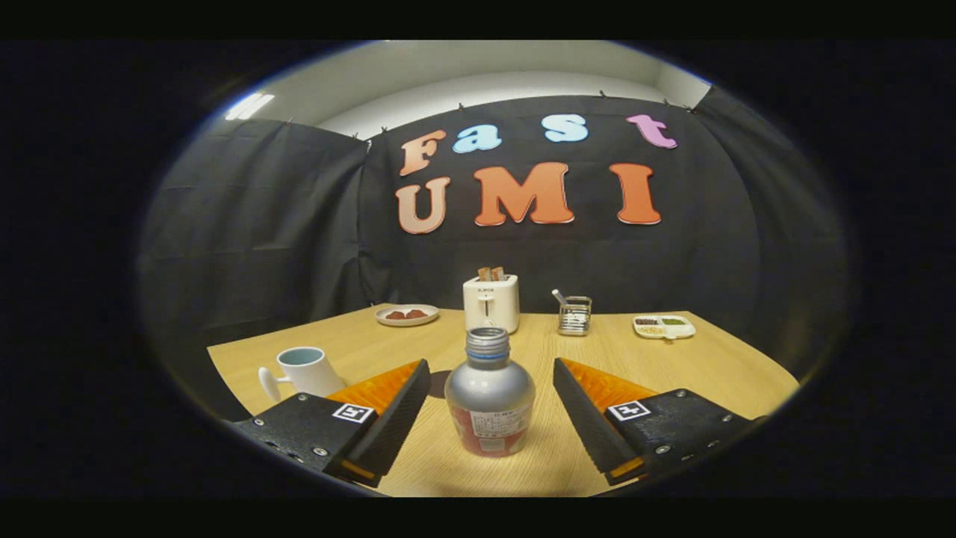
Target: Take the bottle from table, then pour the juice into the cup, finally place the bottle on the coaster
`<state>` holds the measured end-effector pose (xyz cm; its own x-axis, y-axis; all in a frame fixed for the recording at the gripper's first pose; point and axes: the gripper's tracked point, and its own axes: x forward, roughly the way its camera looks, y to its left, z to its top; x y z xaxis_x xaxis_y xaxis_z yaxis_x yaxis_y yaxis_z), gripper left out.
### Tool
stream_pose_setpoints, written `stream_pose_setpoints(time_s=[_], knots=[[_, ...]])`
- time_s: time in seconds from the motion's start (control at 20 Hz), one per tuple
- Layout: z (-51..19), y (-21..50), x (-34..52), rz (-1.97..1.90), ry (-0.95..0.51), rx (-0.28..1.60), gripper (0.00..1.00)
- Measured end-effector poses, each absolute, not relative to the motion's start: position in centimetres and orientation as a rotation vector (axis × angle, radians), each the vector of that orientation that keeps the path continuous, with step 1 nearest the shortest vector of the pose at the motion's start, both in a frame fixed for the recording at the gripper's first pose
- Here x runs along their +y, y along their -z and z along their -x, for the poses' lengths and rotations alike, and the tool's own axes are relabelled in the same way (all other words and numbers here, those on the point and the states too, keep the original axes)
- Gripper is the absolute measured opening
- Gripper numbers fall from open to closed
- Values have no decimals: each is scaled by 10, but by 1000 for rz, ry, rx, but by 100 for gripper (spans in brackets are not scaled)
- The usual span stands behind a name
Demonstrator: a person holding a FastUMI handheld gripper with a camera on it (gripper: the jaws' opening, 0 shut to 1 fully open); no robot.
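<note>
I am viewing along the gripper (491, 381), whose two fingers are standing spread wide apart, released and gripping nothing. The bottle (490, 400) is standing upright on the wooden table (717, 366) directly between the fingers, with a clear gap showing on each side; neither finger is touching it. Its silver body is sitting level with the fingertips, its label is facing me, and its threaded neck is rising above them with no cap on it. A small dark patch is showing on the table just left of the bottle, partly hidden behind the left finger; I cannot tell what it is.

To the left, just beyond the left finger, a white cup (305, 370) is standing upright with its handle pointing left and its pale blue inside showing.

Farther back, straight beyond the bottle, a white toaster (491, 302) is holding slices of toast in its slots. Left of the toaster, a small plate (407, 315) is carrying brown food pieces. Right of the toaster, a wire holder (575, 314) is holding a utensil, and farther right a divided dish (664, 326) is lying near the table's far edge.
</note>
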<state>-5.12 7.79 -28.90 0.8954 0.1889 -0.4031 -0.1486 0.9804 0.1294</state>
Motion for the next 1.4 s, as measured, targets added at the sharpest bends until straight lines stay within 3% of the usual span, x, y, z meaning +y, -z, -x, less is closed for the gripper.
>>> stream_pose_setpoints(time_s=[0.65, 0.9, 1.4], knots=[[69, 353, 93, -113, -184, 580, 97], [63, 356, 92, -91, -176, 599, 80], [39, 331, 101, 221, -164, 548, 78]])
